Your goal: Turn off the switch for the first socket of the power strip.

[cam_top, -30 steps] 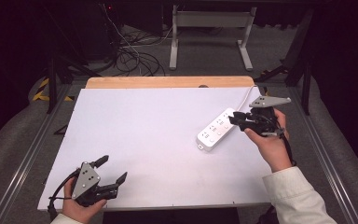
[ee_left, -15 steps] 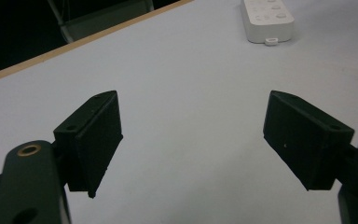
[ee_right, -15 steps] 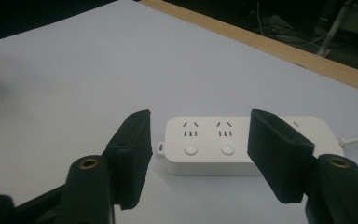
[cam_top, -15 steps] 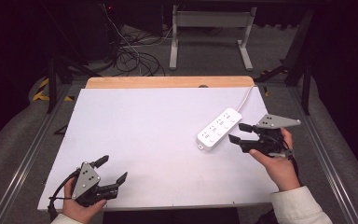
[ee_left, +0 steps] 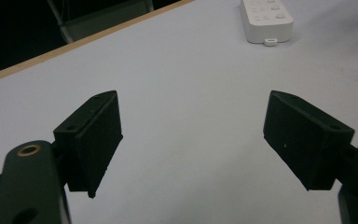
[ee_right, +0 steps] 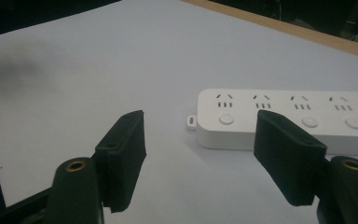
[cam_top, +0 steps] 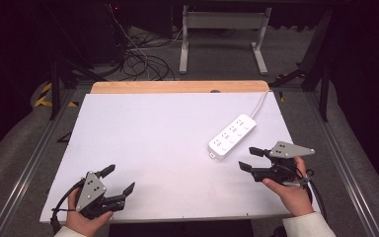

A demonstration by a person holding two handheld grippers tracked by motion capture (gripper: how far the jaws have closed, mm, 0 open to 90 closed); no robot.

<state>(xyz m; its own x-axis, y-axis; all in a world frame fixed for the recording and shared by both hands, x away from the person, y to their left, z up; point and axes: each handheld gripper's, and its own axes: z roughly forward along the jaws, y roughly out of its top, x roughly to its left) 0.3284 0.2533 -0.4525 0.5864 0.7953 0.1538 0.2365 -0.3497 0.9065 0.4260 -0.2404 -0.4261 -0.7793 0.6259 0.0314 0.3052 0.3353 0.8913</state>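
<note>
Left tool [cam_top: 113, 180] sits parked near the table's [cam_top: 168, 128] front edge, jaws spread wide, nothing between them. Over to the white power strip [cam_top: 232, 136], lying flat right of centre. Right tool [cam_top: 250, 159] hovers just beside its near end, jaws just opened, empty. Looks like a release; next, back away cleanly. No containers here.
</note>
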